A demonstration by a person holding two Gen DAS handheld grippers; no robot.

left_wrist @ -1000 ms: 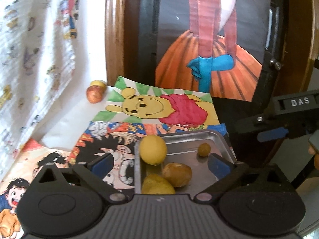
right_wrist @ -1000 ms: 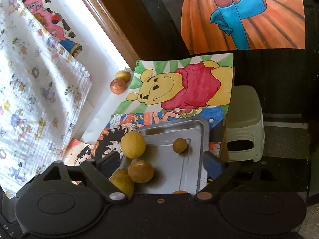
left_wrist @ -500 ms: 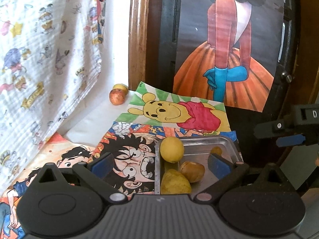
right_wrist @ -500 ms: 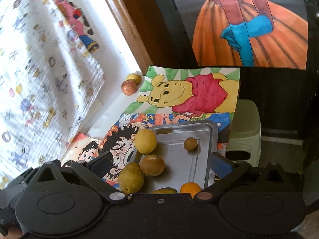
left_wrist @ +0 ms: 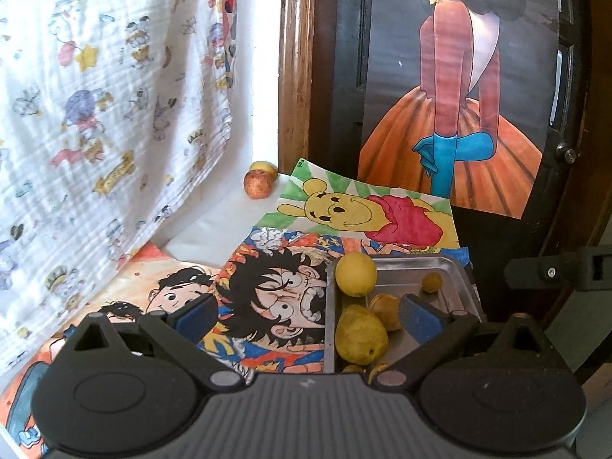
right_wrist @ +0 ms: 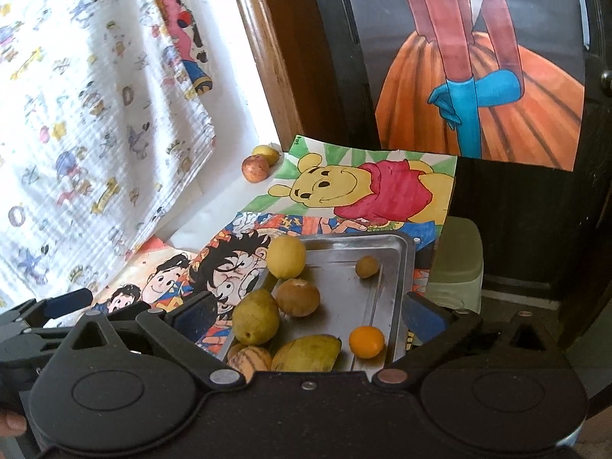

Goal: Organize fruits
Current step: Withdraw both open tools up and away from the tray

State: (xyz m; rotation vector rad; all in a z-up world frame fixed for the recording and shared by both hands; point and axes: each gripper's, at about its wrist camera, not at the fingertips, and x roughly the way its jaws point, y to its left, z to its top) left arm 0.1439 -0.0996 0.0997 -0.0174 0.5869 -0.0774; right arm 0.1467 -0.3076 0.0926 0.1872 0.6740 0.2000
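Note:
A metal tray (right_wrist: 397, 264) lies on cartoon posters and holds several fruits: a yellow lemon (right_wrist: 286, 257), a brown fruit (right_wrist: 297, 297), a green pear (right_wrist: 255, 316), a small orange (right_wrist: 366, 341), a mango (right_wrist: 306, 354) and a small brownish fruit (right_wrist: 367, 266). The tray (left_wrist: 451, 267) also shows in the left wrist view. A red apple (left_wrist: 258, 184) and a yellow fruit (left_wrist: 264, 167) lie at the far back by the wall. My left gripper (left_wrist: 306, 315) is open and empty above the posters. My right gripper (right_wrist: 306, 311) is open and empty above the tray's near end.
A patterned cloth (left_wrist: 95, 114) hangs at the left. A dark door with a painting (left_wrist: 459, 95) stands behind. A pale green stool (right_wrist: 457, 264) sits right of the table edge. The left gripper (right_wrist: 46, 313) shows at the right wrist view's left edge.
Both grippers have pulled back and up from the tray. More fruits at the tray's near end have come into the right wrist view. No fruit moved.

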